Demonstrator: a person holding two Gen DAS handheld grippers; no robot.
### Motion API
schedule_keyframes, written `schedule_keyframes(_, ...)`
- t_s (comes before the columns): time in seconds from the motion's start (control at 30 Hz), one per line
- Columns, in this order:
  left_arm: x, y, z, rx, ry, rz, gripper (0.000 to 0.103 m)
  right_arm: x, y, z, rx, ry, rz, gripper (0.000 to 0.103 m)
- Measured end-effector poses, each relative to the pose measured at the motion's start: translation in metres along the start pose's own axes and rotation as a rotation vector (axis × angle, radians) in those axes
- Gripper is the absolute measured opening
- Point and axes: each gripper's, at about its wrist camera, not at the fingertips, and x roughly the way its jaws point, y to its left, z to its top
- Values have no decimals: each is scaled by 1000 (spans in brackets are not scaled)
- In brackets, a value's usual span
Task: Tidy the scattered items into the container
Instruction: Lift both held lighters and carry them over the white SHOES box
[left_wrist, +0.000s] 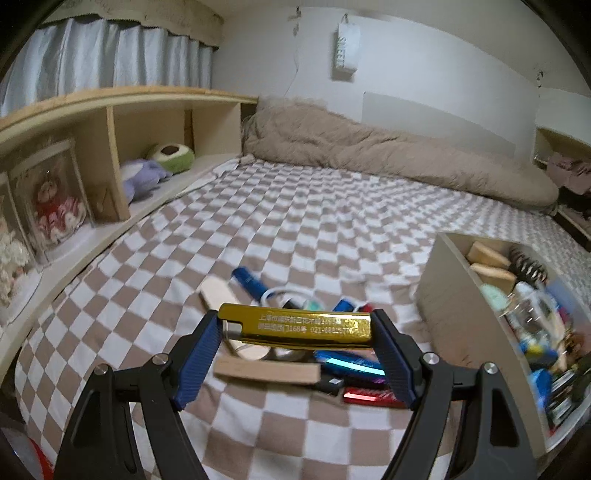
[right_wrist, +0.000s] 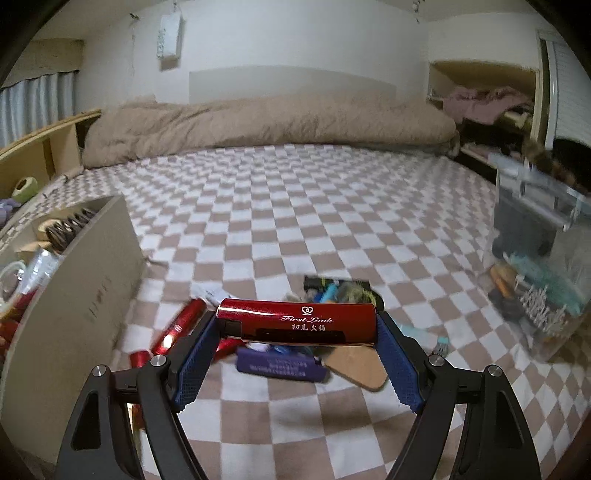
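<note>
1. a gold lighter (left_wrist: 295, 326) is held end to end by the left gripper (left_wrist: 295, 354), lifted so it can go in the box (left_wrist: 443, 295).
2. a red lighter (right_wrist: 299, 323) is squeezed the same way by the right gripper (right_wrist: 295, 354), above the pile.

left claw (left_wrist: 295, 328) clamps gold lighter (left_wrist: 295, 326) crosswise | beige box (left_wrist: 454, 295) right, near

Glossy gold lighter (left_wrist: 295, 326) and glossy red lighter (right_wrist: 297, 323) look metallic, perhaps plastic; checkered bedsheet (left_wrist: 295, 221) is matt cloth.
</note>
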Motion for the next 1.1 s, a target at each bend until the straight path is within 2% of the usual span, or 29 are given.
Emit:
schedule_keyframes(0.57,-47,-60,47,26,-100,-79,81,-59,35,45,-35,-101,99,83)
schedule_keyframes(1.1,-53,-141,65,36,-112,-226,81,-85,85,64,-139,-153,215,83)
